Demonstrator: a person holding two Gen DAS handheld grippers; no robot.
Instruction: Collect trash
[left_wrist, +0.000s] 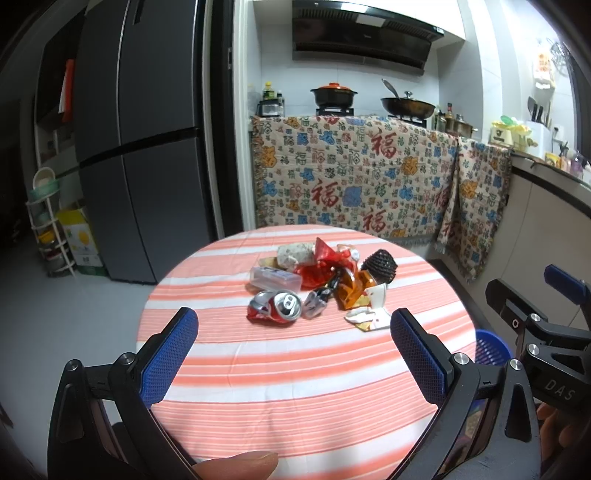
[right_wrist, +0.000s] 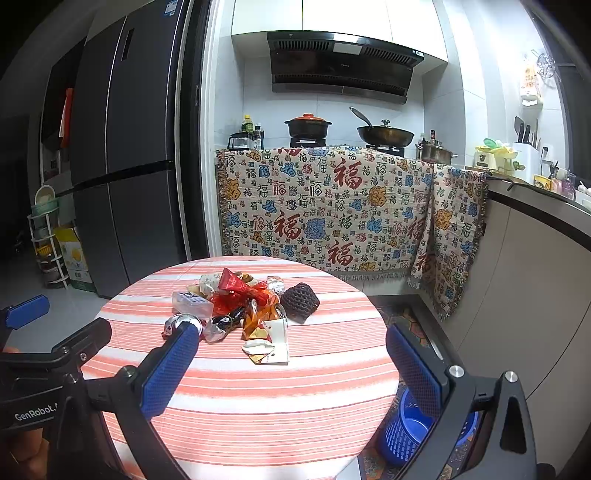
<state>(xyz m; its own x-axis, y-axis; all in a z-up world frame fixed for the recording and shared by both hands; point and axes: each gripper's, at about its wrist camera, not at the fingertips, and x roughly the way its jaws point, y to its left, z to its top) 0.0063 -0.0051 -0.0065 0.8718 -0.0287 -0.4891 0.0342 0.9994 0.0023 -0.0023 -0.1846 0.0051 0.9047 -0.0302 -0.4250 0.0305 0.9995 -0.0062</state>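
Note:
A heap of trash lies on the round striped table (left_wrist: 280, 376) (right_wrist: 258, 398): a crushed red can (left_wrist: 275, 307) (right_wrist: 177, 325), a clear plastic box (left_wrist: 275, 277) (right_wrist: 192, 303), red wrappers (left_wrist: 321, 264) (right_wrist: 240, 291), an orange wrapper (left_wrist: 351, 290) (right_wrist: 258, 317), a dark woven piece (left_wrist: 380, 264) (right_wrist: 300, 302) and torn white paper (left_wrist: 369, 317) (right_wrist: 269, 347). My left gripper (left_wrist: 293, 363) hangs open in front of the heap, holding nothing. My right gripper (right_wrist: 291, 373) is open too, its left finger (right_wrist: 168, 369) covering part of the can. A blue mesh bin (right_wrist: 410, 432) (left_wrist: 493, 347) stands on the floor right of the table.
Behind the table a patterned cloth (left_wrist: 354, 173) drapes the stove counter with a pot (left_wrist: 333, 94) and a wok (left_wrist: 408, 105). A dark fridge (left_wrist: 144, 147) stands at the left, with a rack (left_wrist: 48, 229) and a box beside it. A counter (right_wrist: 535, 280) runs along the right.

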